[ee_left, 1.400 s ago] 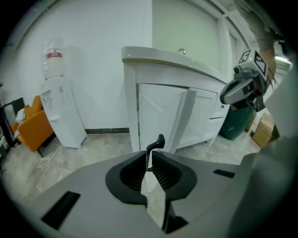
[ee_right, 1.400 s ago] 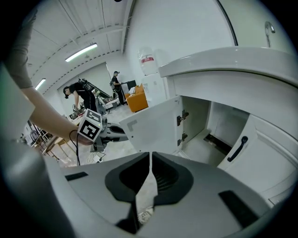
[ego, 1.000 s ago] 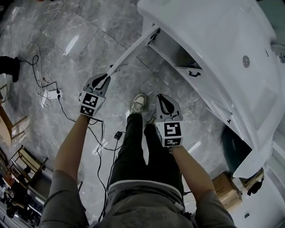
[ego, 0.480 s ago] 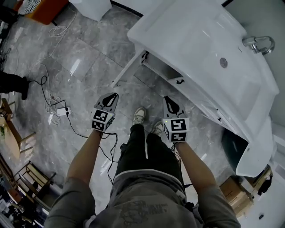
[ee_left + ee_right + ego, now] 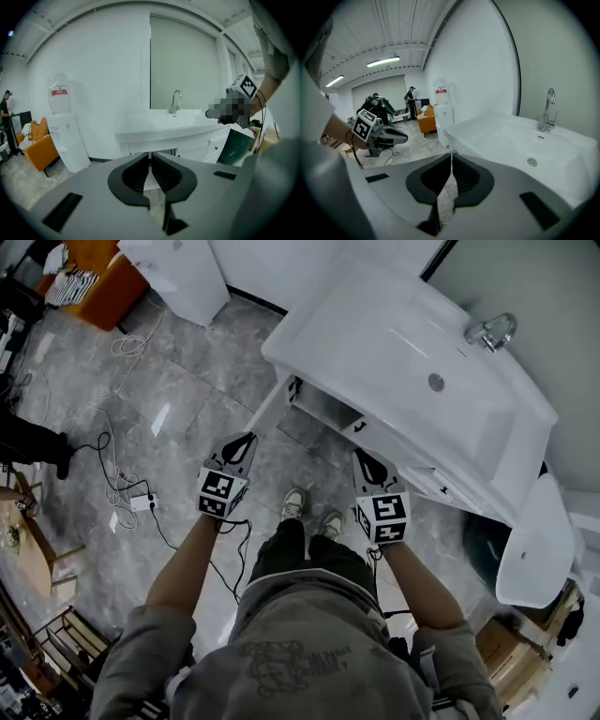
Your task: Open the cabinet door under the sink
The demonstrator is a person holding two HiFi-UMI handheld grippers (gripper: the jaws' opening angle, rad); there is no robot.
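While open, cabinet door (image 5: 269, 407) juts lower-left.

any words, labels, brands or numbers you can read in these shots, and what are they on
Nothing here can be read as words.
Print on the grey sweatshirt: lettering around a graphic, too blurred to read.
Red label on the water dispenser bottle: too small and blurred to read.
Left hand-held gripper and right hand-held gripper: their cubes carry black-and-white square patterns only, no words or numbers.

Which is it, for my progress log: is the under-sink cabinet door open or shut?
Open: the cabinet door stands swung outward, exposing the dark interior.
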